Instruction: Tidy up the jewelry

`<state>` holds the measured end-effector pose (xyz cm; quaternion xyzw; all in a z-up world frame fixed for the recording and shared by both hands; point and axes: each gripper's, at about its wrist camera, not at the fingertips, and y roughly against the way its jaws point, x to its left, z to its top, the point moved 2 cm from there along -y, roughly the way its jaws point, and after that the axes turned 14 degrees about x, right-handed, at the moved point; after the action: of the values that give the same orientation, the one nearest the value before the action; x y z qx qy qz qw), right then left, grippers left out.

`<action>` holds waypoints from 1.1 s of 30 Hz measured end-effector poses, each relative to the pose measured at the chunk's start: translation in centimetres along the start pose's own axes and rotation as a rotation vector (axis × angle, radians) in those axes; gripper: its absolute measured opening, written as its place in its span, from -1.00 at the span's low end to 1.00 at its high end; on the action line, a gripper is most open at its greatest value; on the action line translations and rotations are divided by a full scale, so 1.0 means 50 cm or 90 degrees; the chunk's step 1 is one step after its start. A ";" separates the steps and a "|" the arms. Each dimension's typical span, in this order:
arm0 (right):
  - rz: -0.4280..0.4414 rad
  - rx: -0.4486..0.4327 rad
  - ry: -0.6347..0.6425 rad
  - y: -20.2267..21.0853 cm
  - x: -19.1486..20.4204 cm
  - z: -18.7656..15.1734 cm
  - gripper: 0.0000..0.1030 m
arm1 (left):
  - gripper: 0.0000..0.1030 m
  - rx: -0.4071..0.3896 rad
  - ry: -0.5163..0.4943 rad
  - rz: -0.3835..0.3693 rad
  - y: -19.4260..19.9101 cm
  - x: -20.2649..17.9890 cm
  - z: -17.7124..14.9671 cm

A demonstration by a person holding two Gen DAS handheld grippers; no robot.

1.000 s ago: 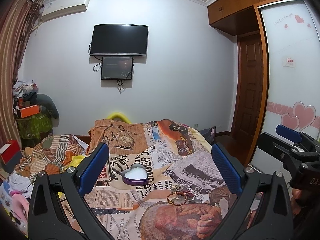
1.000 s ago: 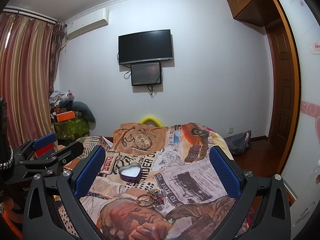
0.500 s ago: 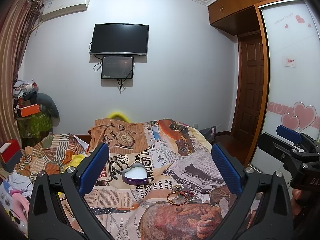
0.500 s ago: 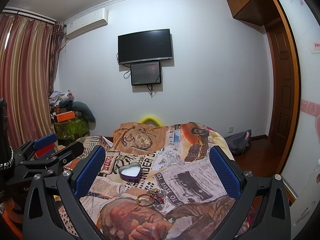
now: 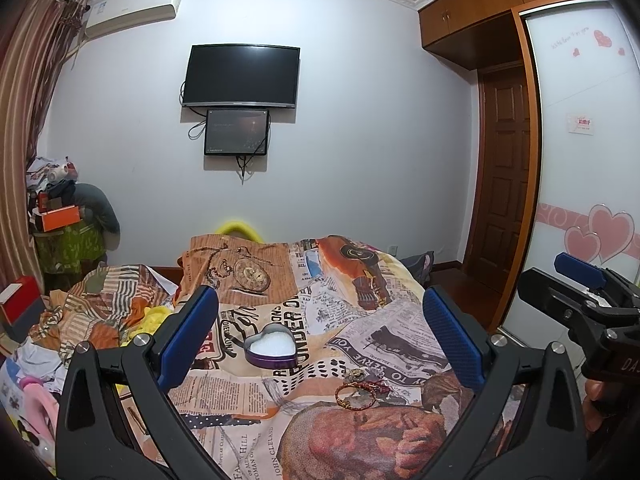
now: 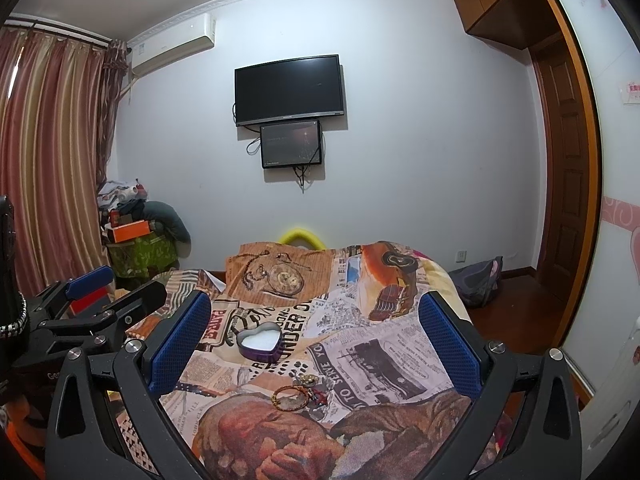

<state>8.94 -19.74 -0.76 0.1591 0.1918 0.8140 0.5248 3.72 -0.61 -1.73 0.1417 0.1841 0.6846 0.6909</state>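
Both tongs, left [image 5: 320, 336] and right [image 6: 316, 334], spread, empty above bed [image 5: 400, 328]; I next reach bracelet [image 5: 354, 394] near foot edge for heart tin [image 5: 270, 346].

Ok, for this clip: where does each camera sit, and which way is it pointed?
Left wrist view: sits on the left claw, looking forward over the bed toward the TV wall; its own open blue fingers frame the heart-shaped box, and the right claw shows at the right edge.
Right wrist view: sits on the right claw, facing the same wall; the left claw shows at the left edge.
Shared: box, jewelry pile, bed, TV.
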 end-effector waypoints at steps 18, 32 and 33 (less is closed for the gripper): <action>0.005 0.038 -0.010 -0.039 -0.016 0.000 1.00 | 0.99 0.023 0.001 0.014 -0.053 0.005 -0.003; -0.023 0.147 -0.020 -0.173 -0.072 -0.041 1.00 | 0.99 0.136 0.016 0.017 -0.233 0.028 -0.050; -0.026 0.157 -0.020 -0.183 -0.077 -0.046 1.00 | 0.99 0.150 0.018 0.018 -0.252 0.032 -0.057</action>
<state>16.69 -20.16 -7.39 0.2317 0.2855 0.7707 0.5204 13.71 0.56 -10.03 0.2149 0.2714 0.6696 0.6571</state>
